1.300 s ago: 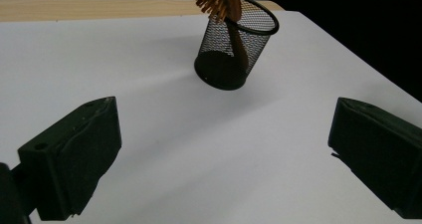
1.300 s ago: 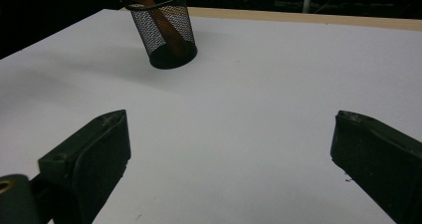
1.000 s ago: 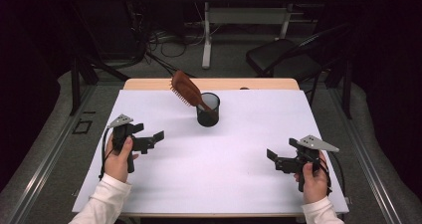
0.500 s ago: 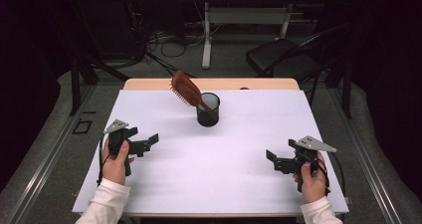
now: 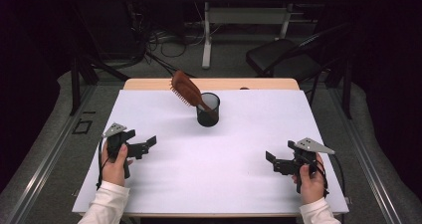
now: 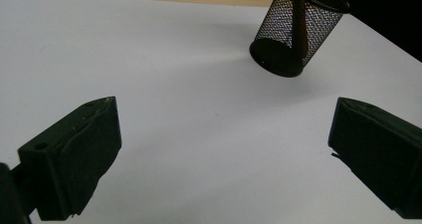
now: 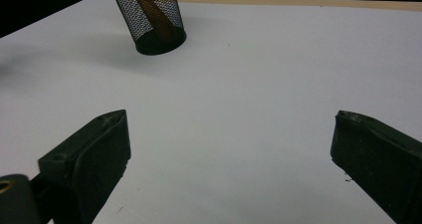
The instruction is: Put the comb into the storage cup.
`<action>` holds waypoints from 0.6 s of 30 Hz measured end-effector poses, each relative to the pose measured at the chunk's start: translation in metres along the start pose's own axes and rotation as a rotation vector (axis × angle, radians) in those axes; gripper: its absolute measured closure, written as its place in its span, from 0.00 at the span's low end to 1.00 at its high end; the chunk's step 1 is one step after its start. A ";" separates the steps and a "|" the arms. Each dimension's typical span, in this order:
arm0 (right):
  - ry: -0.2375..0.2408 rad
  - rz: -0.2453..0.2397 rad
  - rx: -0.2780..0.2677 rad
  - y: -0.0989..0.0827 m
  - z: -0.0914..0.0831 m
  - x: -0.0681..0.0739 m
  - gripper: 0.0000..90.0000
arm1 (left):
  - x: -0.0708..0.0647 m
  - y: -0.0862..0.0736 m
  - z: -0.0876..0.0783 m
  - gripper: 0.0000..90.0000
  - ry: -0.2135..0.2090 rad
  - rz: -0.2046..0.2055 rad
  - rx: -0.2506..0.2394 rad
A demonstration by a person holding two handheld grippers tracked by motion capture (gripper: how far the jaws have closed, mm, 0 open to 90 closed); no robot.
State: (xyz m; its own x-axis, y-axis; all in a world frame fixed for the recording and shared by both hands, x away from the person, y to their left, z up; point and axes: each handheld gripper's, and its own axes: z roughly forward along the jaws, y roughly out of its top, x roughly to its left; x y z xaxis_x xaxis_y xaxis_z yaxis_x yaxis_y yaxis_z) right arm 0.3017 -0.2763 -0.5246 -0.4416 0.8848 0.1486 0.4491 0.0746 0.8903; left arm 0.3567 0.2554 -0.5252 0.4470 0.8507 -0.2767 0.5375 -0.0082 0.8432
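Note:
A black mesh cup [image 5: 208, 110] stands upright at the back middle of the white table [image 5: 214, 164]. A brown hairbrush [image 5: 186, 89] sits in it handle down, its head leaning out to the left. My left gripper [image 5: 146, 148] is held at the front left, open, nothing between its jaws. My right gripper [image 5: 272, 163] is held at the front right, open and empty too. In the left gripper view the cup [image 6: 295, 31] is ahead to the right, between wide-apart jaws [image 6: 226, 149]. In the right gripper view the cup [image 7: 151, 21] with the brush handle [image 7: 152, 10] is far ahead on the left.
The table's wooden back edge [image 5: 259, 83] shows behind the white surface. Beyond it on the floor stand a dark chair [image 5: 288, 59], a desk leg [image 5: 207, 32] and loose cables [image 5: 164, 42].
My left gripper has drawn back toward the front left edge. My right gripper has barely shifted. The cup and brush have not moved.

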 end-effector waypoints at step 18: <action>-0.006 -0.003 0.014 -0.005 0.002 -0.001 0.02 | 0.004 -0.004 -0.003 0.00 0.012 0.002 -0.009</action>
State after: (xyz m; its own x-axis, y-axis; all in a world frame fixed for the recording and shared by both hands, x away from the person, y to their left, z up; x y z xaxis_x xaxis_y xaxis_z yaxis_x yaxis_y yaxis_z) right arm 0.3013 -0.2765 -0.5305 -0.4383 0.8873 0.1438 0.4585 0.0831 0.8848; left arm 0.3547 0.2602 -0.5282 0.4396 0.8569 -0.2694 0.5297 -0.0051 0.8482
